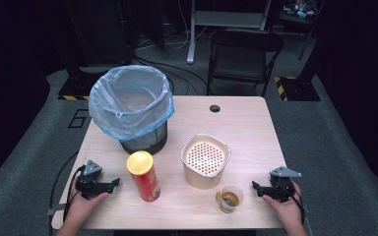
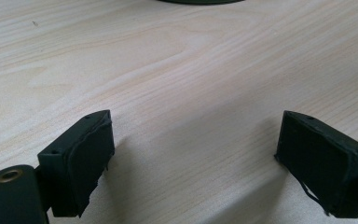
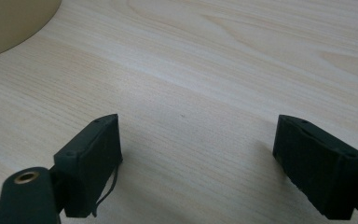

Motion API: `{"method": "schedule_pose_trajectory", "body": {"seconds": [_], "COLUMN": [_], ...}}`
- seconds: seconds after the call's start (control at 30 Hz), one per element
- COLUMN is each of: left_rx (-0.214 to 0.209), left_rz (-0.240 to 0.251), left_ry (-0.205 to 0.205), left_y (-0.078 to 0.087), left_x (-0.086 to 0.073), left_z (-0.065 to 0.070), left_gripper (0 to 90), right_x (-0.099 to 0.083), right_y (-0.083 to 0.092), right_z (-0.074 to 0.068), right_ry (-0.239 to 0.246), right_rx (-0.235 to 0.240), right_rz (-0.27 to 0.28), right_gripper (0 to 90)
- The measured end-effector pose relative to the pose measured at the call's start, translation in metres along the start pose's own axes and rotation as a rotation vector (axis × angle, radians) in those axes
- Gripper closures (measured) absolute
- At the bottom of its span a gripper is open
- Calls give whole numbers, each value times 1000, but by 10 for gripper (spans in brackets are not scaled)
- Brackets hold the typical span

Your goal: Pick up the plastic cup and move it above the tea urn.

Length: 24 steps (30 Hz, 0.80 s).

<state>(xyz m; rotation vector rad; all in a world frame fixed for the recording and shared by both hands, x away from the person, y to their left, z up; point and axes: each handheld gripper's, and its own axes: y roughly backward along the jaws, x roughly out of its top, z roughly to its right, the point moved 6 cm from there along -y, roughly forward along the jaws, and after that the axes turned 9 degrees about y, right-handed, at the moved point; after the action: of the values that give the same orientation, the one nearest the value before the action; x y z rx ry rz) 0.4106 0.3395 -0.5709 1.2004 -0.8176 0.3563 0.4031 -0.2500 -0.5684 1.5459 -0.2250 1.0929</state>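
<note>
Two handheld grippers, left gripper point(image 1: 112, 184) and right gripper point(image 1: 256, 187), rest with jaws open and empty on the pale wooden counter point(image 1: 256, 128), so reaching inward squarely for the red cylindrical snack can with yellow lid point(image 1: 144, 175) and the small clear plastic cup of brown liquid point(image 1: 230, 198) looks wisest.

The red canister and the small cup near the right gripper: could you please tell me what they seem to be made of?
The red canister looks like printed cardboard with a glossy wrap and a yellow plastic lid, judging by its sheen. The small cup seems clear plastic or glass: the table shows through its wall, and something amber sits inside.
</note>
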Motion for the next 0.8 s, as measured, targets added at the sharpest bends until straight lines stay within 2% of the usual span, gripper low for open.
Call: {"method": "schedule_pose_trajectory", "body": {"seconds": [0.23, 0.63, 0.7, 0.8], "left_rx": [0, 1, 0, 1], "left_rz": [-1, -1, -2, -1], "left_ry": [0, -1, -1, -1], "left_y": [0, 0, 0, 0], "left_x": [0, 0, 0, 0], "left_z": [0, 0, 0, 0], "left_gripper": [108, 109, 108, 109], "right_x": [0, 2, 3, 4], "right_y": [1, 4, 4, 5], "right_z": [0, -3, -3, -3], "right_ry": [4, 14, 7, -21], "right_rx": [6, 29, 36, 55], "right_rz": [12, -4, -3, 11], "right_gripper": [192, 309, 362, 391]}}
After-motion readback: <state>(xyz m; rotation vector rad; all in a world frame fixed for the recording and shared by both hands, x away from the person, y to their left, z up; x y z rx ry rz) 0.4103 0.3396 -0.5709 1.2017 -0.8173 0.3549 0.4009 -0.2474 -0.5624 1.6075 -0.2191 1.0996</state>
